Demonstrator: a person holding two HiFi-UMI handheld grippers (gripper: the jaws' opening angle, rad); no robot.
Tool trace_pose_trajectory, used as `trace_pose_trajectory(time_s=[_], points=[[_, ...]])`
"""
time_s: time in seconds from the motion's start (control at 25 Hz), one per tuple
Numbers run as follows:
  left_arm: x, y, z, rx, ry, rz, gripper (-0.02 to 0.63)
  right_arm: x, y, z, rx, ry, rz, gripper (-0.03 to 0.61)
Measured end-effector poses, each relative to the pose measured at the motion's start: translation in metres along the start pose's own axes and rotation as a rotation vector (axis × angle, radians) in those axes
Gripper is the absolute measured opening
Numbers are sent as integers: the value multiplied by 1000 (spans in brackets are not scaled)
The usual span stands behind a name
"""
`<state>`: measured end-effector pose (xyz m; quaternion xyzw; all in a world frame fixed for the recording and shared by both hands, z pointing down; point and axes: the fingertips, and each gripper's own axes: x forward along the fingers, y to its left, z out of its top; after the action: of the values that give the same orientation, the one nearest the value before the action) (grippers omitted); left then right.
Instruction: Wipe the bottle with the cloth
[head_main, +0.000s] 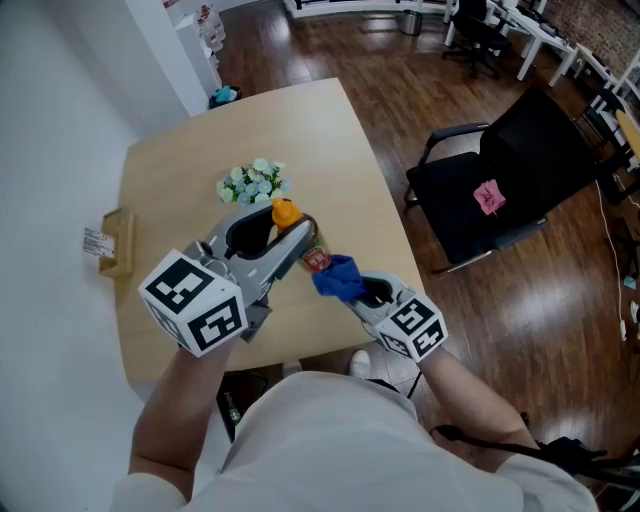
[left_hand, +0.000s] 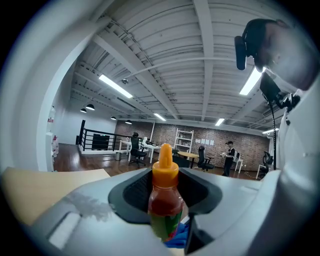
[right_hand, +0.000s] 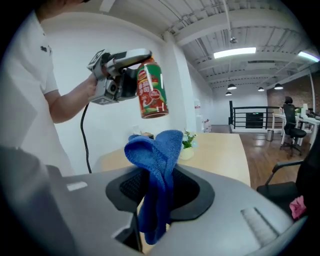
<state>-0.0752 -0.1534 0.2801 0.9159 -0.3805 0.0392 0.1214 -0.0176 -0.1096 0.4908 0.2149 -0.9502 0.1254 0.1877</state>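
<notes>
My left gripper (head_main: 291, 240) is shut on a sauce bottle (left_hand: 164, 200) with an orange cap (head_main: 285, 212), red contents and a red-green label, held in the air above the table. In the right gripper view the bottle (right_hand: 151, 88) hangs tilted at upper left, clamped in the left gripper (right_hand: 131, 70). My right gripper (head_main: 362, 292) is shut on a blue cloth (right_hand: 156, 170), whose bunched top stands above the jaws. In the head view the cloth (head_main: 337, 279) lies right by the bottle's lower end (head_main: 316, 259); whether it touches it, I cannot tell.
A small bunch of pale flowers (head_main: 253, 182) stands on the light wooden table (head_main: 329, 140). A cardboard box (head_main: 116, 243) sits at the table's left edge. A black office chair (head_main: 505, 180) with a pink item stands to the right on the wood floor.
</notes>
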Motion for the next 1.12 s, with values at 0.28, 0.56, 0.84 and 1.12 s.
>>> trace_pose_trajectory(time_s=[0.28, 0.56, 0.84, 1.12], points=[[-8, -7, -6, 13, 18, -43, 160, -43, -39, 81, -18, -164, -96, 121], [-7, -24, -17, 43, 46, -107, 160, -59, -2, 180, -170, -312, -28, 121], [-10, -30, -8, 36, 13, -128, 160, -42, 4, 163, -139, -285, -3, 121], [-14, -29, 5, 27, -22, -127, 160, -20, -2, 97, -78, -157, -8, 121]])
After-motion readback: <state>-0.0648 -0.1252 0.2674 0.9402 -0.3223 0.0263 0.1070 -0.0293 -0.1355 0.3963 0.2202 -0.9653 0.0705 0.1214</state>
